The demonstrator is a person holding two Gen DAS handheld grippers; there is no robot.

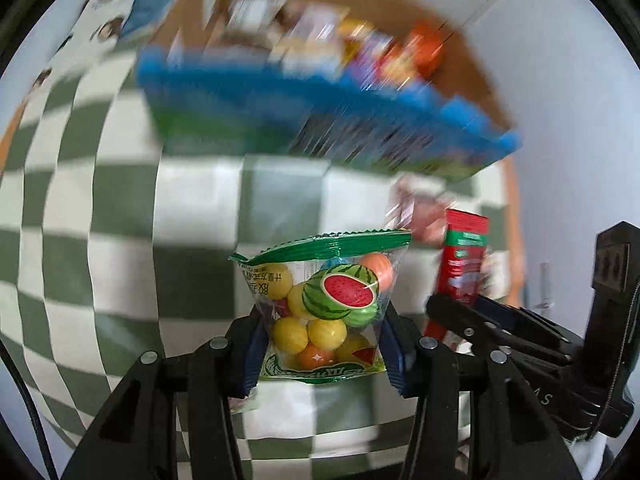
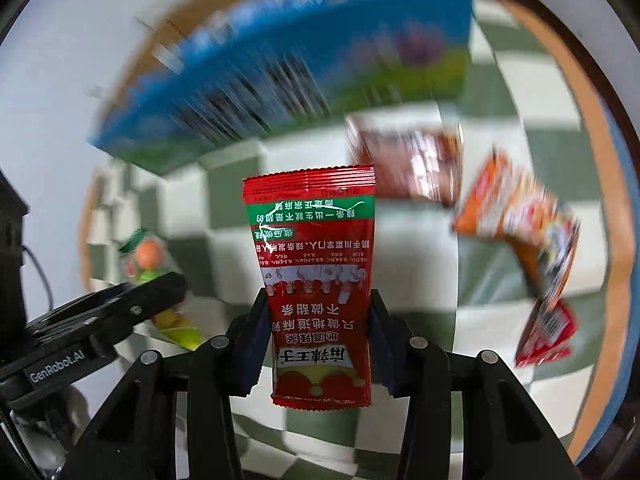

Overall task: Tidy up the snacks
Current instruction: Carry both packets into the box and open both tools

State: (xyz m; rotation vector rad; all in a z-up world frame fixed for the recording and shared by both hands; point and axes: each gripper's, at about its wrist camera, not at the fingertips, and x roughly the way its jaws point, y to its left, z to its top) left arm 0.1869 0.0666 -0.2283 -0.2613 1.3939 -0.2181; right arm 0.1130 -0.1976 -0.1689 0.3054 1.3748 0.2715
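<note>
My left gripper [image 1: 320,344] is shut on a clear bag of fruit-shaped candy balls [image 1: 324,304] with a green top seal and a watermelon print, held above the checkered cloth [image 1: 120,200]. My right gripper [image 2: 318,340] is shut on a red spicy-strip packet [image 2: 316,272] with a green band. The two grippers hang side by side: the red packet [image 1: 464,256] shows at the right of the left wrist view, and the candy bag [image 2: 148,264] at the left of the right wrist view. A blue box [image 1: 320,120] full of blurred snacks stands ahead.
A cardboard box [image 1: 460,52] lies behind the blue box [image 2: 280,80]. Loose packets lie on the green-and-white cloth [image 2: 500,280]: a brown one [image 2: 412,160], an orange one [image 2: 516,216] and a red one [image 2: 548,328]. The table's orange rim [image 2: 616,240] curves at the right. A patterned white cloth [image 1: 104,12] lies far left.
</note>
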